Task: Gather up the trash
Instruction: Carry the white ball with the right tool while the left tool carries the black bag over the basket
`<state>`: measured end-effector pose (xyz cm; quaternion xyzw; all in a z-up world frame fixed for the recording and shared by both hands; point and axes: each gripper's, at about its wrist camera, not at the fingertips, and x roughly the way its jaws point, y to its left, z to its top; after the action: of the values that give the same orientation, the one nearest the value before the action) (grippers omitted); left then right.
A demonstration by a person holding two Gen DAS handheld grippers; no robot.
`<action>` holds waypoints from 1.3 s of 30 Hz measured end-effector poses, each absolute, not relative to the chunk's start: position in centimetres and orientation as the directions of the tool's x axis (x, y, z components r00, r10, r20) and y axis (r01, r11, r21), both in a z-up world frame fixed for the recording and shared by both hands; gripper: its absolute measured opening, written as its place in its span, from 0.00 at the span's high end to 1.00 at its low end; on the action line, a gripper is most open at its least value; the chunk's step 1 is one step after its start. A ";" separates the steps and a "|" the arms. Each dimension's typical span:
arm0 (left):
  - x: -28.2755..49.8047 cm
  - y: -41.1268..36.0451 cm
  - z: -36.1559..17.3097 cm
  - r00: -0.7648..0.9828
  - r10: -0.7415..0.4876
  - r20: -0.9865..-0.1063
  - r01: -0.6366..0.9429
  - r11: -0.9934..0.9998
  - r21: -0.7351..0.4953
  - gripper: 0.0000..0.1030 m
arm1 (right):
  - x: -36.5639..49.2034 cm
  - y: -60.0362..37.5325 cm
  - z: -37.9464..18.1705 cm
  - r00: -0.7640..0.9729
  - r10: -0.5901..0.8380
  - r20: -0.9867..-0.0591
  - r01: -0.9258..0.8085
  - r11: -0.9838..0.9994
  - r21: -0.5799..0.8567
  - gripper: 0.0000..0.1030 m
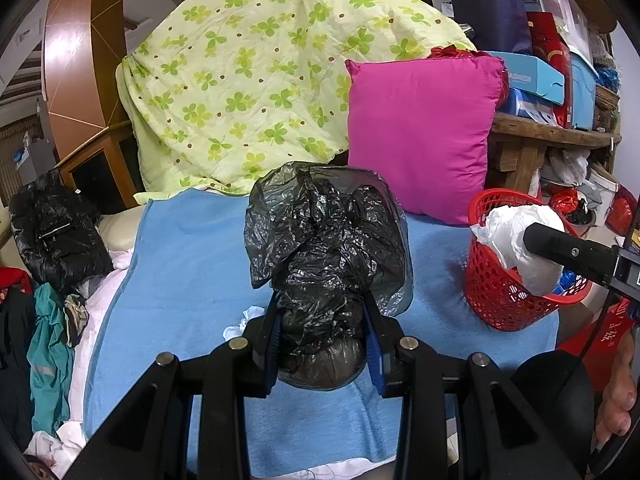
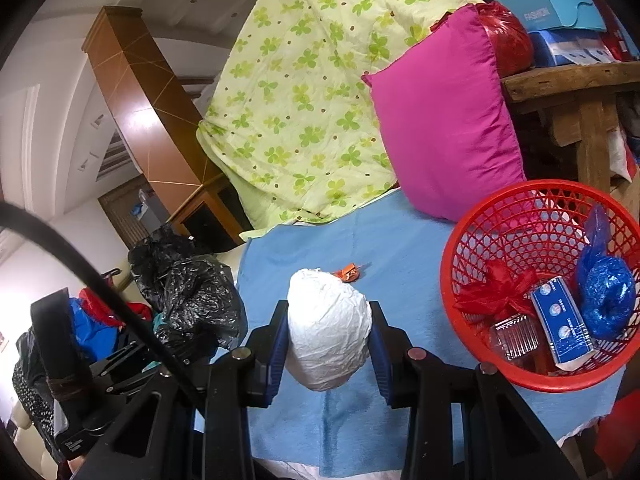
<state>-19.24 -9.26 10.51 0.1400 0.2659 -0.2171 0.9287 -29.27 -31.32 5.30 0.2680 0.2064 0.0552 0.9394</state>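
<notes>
My left gripper (image 1: 326,316) is shut on a black plastic trash bag (image 1: 324,240) and holds it above the blue blanket (image 1: 192,280). My right gripper (image 2: 329,320) is shut on a white crumpled plastic bag (image 2: 328,328), just left of the red mesh basket (image 2: 536,376). In the left wrist view the white bag (image 1: 516,236) is over the basket's rim (image 1: 500,308). The basket holds a red wrapper (image 2: 492,296), a blue bag (image 2: 606,300), a blue box (image 2: 564,320) and a clear plastic piece (image 2: 516,340). A small orange wrapper (image 2: 349,272) lies on the blanket.
A pink pillow (image 1: 424,132) and a green clover-print quilt (image 1: 248,72) stand behind the blanket. A black jacket (image 1: 56,232) and clothes lie at the left. A wooden bench (image 1: 552,136) with boxes is at the right. White scraps (image 1: 244,320) lie by my left gripper.
</notes>
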 end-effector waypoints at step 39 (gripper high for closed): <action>-21.2 -15.7 11.6 0.704 -0.437 -0.560 0.610 0.775 0.162 0.64 | -32.8 -36.8 6.7 0.941 0.106 -0.322 0.091 0.836 0.541 0.61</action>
<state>-21.22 -15.66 11.63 0.1703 0.2546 -0.2886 0.9071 -32.77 -36.78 6.70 0.2864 0.1722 0.0038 0.9425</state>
